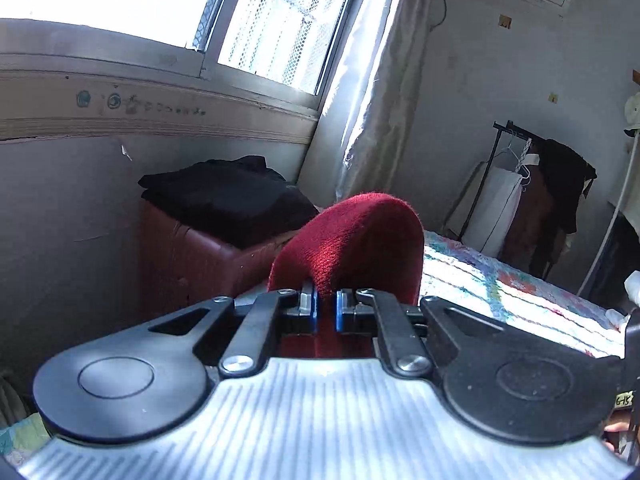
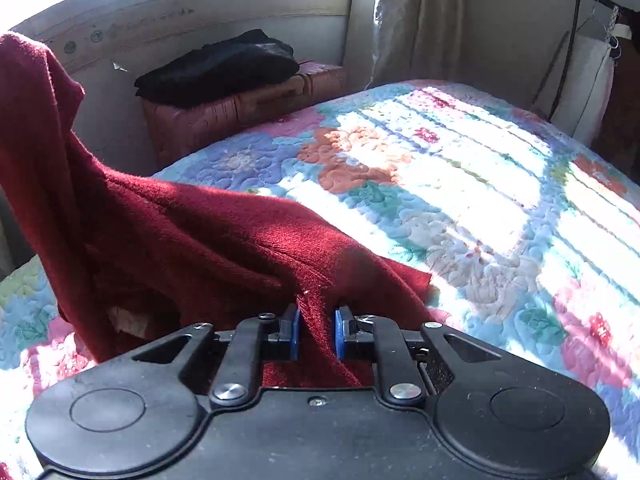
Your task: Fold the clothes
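Note:
A dark red knit garment [image 2: 192, 232] hangs between my two grippers above the flowered quilt [image 2: 460, 184] of the bed. My right gripper [image 2: 317, 330] is shut on a fold of the garment close to the quilt. The cloth rises to the upper left of that view, where it is held high. My left gripper [image 1: 326, 310] is shut on another part of the red garment [image 1: 352, 240], which bulges up over its blue pads [image 1: 313, 306] and hides what lies right ahead.
A folded black garment [image 2: 218, 66] lies on a reddish-brown chest [image 2: 224, 120] by the wall under the window [image 1: 280, 24]. A curtain [image 1: 372, 92] hangs beside it. A clothes rack [image 1: 532, 192] with hanging clothes stands past the bed's far side.

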A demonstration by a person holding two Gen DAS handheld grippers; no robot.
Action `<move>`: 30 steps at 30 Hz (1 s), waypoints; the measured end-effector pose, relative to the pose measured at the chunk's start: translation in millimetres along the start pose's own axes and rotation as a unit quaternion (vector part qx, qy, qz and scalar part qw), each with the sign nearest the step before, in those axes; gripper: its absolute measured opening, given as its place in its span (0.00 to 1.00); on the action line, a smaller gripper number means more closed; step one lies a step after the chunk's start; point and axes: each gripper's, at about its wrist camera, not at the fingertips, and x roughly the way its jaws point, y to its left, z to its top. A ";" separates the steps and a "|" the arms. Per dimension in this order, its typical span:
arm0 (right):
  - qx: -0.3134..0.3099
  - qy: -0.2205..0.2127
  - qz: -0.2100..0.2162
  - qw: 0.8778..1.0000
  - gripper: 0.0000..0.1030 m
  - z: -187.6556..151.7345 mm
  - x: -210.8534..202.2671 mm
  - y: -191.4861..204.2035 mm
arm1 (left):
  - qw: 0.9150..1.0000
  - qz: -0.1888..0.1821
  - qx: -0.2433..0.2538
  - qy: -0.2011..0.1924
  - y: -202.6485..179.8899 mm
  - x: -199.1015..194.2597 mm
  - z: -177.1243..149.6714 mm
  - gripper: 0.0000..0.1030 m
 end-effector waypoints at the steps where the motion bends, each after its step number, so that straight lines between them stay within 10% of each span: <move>1: 0.002 -0.018 -0.007 1.000 0.17 11.1 -2.9 -4.1 | 1.000 -0.004 -0.002 -0.007 -0.2 0.8 1.3 0.07; 5: 0.007 -0.061 -0.024 0.998 0.15 60.5 1.2 -15.3 | 0.998 0.012 -0.034 -0.043 3.4 16.1 0.4 0.16; 12: 0.053 -0.017 -0.052 0.997 0.34 89.6 58.8 -23.9 | 0.983 0.137 0.021 0.121 10.4 83.1 -29.3 0.40; 16: 0.061 -0.029 -0.060 0.996 0.59 55.9 41.1 -29.9 | 0.981 0.125 0.040 0.140 11.2 63.5 -52.1 0.57; 24: 0.154 0.060 0.118 0.979 0.59 -35.9 22.3 -35.6 | 0.968 0.032 -0.052 0.242 9.4 54.7 -90.2 0.58; 30: 0.148 0.090 0.157 0.972 0.60 -61.0 42.5 -9.3 | 0.959 0.046 0.005 0.280 -19.2 76.1 -128.1 0.68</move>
